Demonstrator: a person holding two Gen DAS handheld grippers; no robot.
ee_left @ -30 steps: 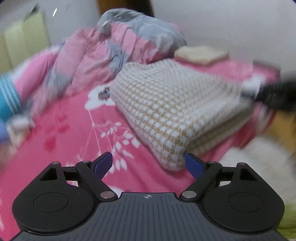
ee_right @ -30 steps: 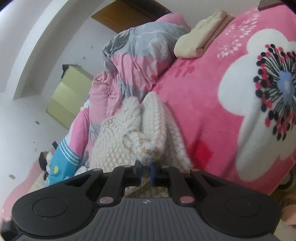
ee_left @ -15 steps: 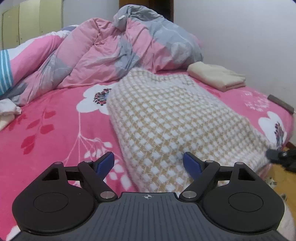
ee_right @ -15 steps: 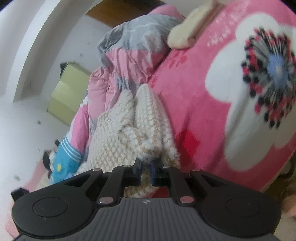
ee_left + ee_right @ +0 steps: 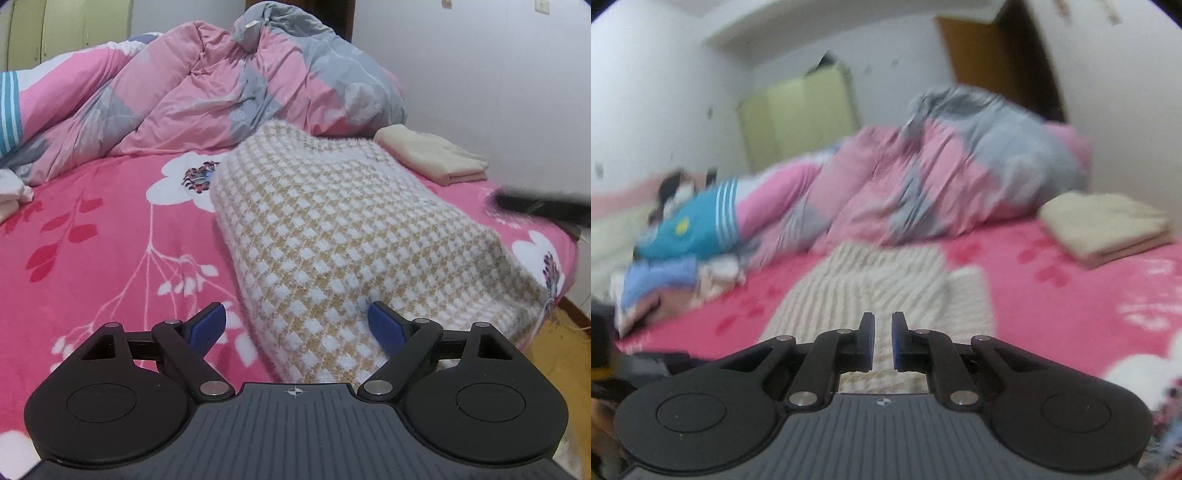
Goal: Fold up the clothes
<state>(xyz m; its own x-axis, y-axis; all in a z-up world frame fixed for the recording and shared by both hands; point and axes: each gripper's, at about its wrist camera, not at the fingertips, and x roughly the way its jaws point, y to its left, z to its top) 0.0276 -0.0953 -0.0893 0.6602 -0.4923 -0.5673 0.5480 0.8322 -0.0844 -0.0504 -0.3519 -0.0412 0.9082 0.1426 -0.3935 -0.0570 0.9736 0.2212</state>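
Finishing a fold, prob: checked knit sweater (image 5: 351,236) lies on bed just ahead of wide left claw (image 5: 295,325); right claw (image 5: 882,339) nearly shut, empty. Next: grab near edge.

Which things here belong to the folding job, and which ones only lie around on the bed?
Belong to the job:
- checked knit garment, folded
- left gripper, open over its near end
- right gripper, shut and empty

Just lying about:
- pink and grey quilt
- folded cream cloth
- blue striped garment
- pink floral bedsheet
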